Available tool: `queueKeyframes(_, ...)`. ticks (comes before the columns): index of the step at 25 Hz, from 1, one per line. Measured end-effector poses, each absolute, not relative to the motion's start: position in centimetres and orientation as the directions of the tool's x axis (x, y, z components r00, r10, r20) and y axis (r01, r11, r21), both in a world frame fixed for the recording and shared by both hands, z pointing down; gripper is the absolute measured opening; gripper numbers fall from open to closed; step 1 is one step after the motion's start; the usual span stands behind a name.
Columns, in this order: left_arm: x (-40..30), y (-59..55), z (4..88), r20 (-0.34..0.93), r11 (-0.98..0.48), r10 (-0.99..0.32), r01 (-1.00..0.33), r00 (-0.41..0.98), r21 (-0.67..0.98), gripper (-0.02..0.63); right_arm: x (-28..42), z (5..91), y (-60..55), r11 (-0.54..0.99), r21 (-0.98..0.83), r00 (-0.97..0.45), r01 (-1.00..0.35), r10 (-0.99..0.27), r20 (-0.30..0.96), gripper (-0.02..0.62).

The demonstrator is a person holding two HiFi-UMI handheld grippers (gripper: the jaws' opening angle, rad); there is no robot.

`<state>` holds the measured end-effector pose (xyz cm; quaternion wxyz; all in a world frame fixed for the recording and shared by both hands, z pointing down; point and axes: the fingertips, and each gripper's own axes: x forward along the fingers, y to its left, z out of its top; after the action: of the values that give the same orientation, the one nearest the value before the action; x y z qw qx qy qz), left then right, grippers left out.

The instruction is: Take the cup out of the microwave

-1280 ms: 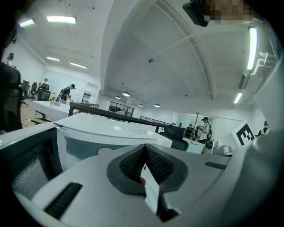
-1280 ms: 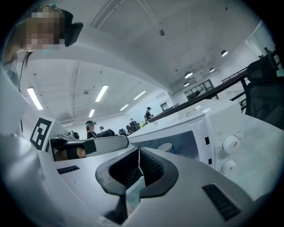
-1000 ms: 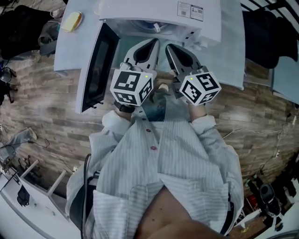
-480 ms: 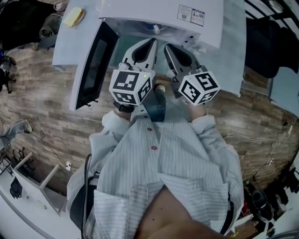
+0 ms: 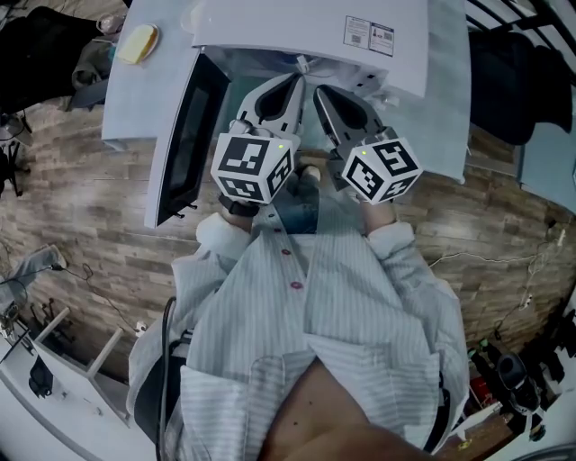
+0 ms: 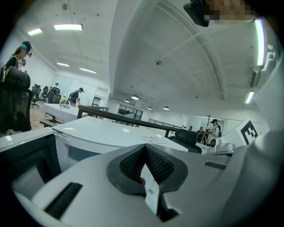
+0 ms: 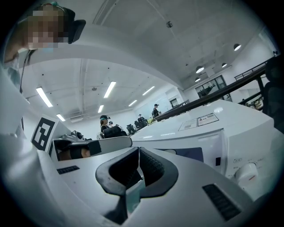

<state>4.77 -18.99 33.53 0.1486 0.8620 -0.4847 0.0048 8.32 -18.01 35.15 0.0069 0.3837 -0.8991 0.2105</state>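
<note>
Fingers of left gripper point(image 5: 298, 80) and right gripper point(image 5: 318, 89) are pressed together, empty, before the microwave point(image 5: 270, 22) with 2 unreadable labels point(image 5: 357, 29).

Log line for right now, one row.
white boxy microwave: dark-windowed door open | left gripper: shut, empty | right gripper: shut, empty | cup: not visible

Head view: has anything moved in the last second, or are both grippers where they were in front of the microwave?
Nothing has visibly changed. The left gripper and the right gripper stay side by side with their jaws shut and empty, pointing at the open microwave. Its door is still swung out to the left. Only the camera's framing has shifted slightly.
</note>
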Motion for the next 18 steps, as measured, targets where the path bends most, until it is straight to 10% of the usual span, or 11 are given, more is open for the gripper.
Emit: queueKeyframes(18, 3.1, -19.5, 35.3, 0.162, -0.499, -0.823, -0.83, 0.544, 0.248, 0.009, 6.8, 36.9, -18.6, 0.6, -0.291, -0.661, -0.745, -0.723, 0.201, 0.035)
